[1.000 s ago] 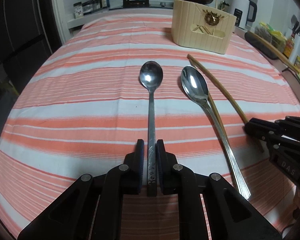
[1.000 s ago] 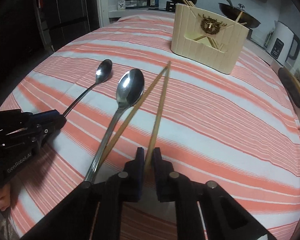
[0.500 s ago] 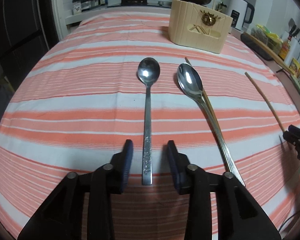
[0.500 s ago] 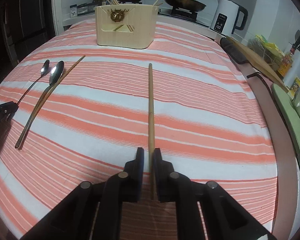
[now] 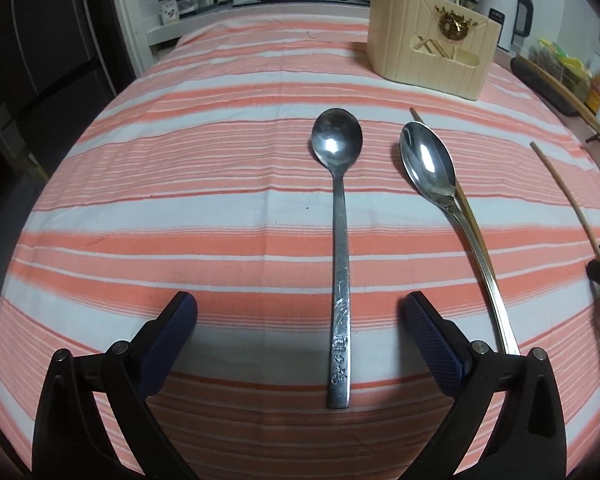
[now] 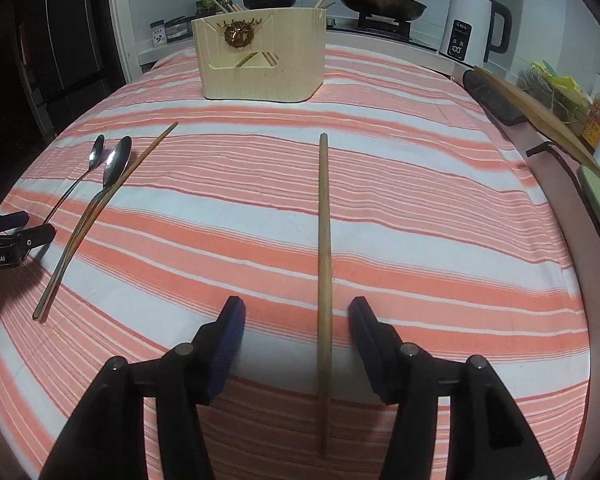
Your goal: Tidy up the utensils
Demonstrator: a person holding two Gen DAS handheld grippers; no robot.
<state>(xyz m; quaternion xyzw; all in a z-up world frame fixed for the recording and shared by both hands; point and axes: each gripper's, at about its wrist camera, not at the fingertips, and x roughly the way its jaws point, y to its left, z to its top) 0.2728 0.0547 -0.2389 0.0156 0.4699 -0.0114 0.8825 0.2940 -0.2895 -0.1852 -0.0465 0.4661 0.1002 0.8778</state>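
Observation:
A small steel spoon [image 5: 340, 248] lies flat on the striped cloth between the jaws of my open left gripper [image 5: 298, 312], untouched. A larger spoon [image 5: 452, 208] lies to its right, over a wooden chopstick [image 5: 470, 220]. My right gripper [image 6: 296, 316] is open; a second chopstick [image 6: 324, 264] lies on the cloth between its jaws, free. Both spoons [image 6: 100, 164] and the first chopstick [image 6: 140, 160] show at the left of the right wrist view. The beige utensil holder [image 6: 260, 60] stands at the back with several chopsticks in it.
The table has a pink and white striped cloth [image 5: 180, 160]. A white kettle [image 6: 472, 28], pans on a stove [image 6: 380, 0] and bottles stand behind it. A dark board [image 6: 496, 96] lies along the right edge. A dark cabinet stands at the left.
Both grippers have opened. The left let go of the small spoon; the right moved its chopstick to the right, laid it on the cloth and let it go.

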